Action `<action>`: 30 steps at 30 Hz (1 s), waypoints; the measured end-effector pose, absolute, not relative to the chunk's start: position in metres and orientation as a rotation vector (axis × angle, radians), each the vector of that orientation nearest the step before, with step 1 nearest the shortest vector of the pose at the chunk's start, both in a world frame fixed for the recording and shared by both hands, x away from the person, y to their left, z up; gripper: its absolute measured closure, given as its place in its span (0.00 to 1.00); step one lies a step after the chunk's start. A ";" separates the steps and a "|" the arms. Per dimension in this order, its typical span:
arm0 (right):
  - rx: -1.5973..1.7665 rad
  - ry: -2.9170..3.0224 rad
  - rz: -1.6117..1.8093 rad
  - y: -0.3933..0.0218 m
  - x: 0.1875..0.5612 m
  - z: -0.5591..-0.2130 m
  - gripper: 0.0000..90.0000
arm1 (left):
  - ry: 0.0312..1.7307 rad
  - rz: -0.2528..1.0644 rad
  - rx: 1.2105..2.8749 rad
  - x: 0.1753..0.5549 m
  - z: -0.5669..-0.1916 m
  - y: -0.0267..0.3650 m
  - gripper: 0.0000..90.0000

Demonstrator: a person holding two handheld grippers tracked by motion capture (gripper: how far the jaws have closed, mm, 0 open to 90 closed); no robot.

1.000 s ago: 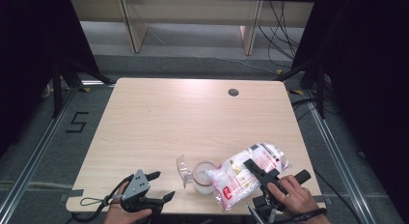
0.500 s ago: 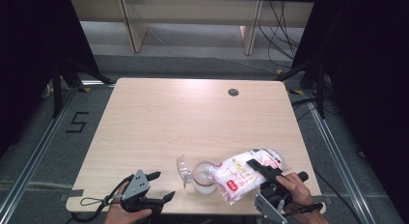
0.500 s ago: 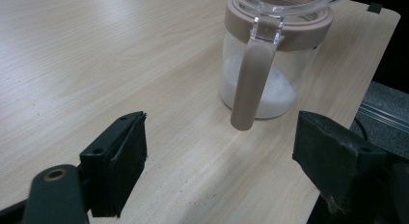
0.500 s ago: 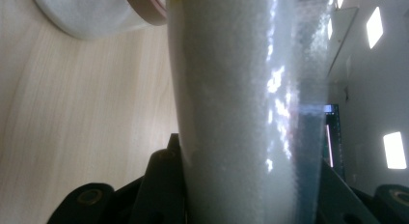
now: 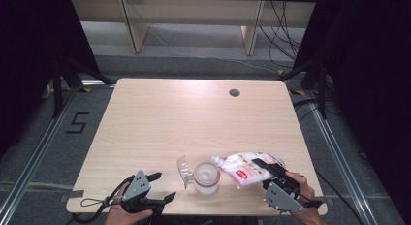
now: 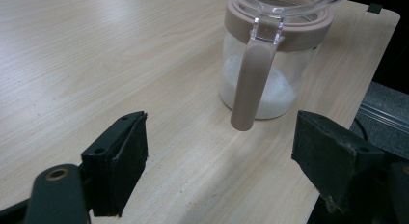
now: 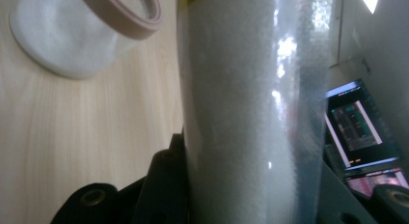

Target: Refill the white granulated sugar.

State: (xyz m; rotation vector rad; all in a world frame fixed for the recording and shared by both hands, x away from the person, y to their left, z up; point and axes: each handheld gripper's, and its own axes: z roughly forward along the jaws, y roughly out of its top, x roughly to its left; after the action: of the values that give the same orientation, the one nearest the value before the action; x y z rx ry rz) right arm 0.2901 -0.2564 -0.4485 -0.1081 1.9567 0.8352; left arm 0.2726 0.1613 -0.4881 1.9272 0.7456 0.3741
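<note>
A clear jar [image 5: 206,178] with a pinkish-brown rim stands near the table's front edge, its clear lid [image 5: 182,168] flipped open to the left. White powder lies in its bottom [image 6: 255,91]. My right gripper [image 5: 262,169] is shut on a plastic bag of white granules [image 5: 242,169] with a red label. The bag lies tilted, its spout touching or just above the jar's right rim. Close up, the bag [image 7: 251,113] stands between my jaws, with the jar [image 7: 72,35] beyond it. My left gripper [image 5: 163,186] rests open left of the jar, its jaws [image 6: 219,147] wide and facing the jar's handle strip [image 6: 251,84].
A round cable hole [image 5: 234,92] sits at the table's far right. The table's front edge [image 5: 203,213] runs just below both hands. A lit screen [image 7: 361,132] shows past the bag. Metal frame rails flank the table on the floor.
My right gripper has sunk toward the table with the bag, which now lies flatter, its spout at the jar. The left gripper and the jar have stayed put.
</note>
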 end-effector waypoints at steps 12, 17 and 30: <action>0.278 2.008 1.262 -0.269 0.304 -0.465 0.82 | 0.743 0.377 1.922 0.273 -0.488 0.161 0.23; 0.340 2.000 1.369 -0.273 0.317 -0.475 0.82 | 0.742 0.378 1.923 0.273 -0.488 0.161 0.23; 0.534 1.974 1.485 -0.287 0.326 -0.492 0.82 | 0.743 0.379 1.922 0.273 -0.488 0.162 0.23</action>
State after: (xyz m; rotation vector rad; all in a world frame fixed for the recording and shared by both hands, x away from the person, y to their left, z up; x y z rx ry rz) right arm 0.3263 -0.2865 -0.4919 0.5338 1.9742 1.4850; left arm 0.2726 0.1616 -0.4875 1.9222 0.7427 0.3790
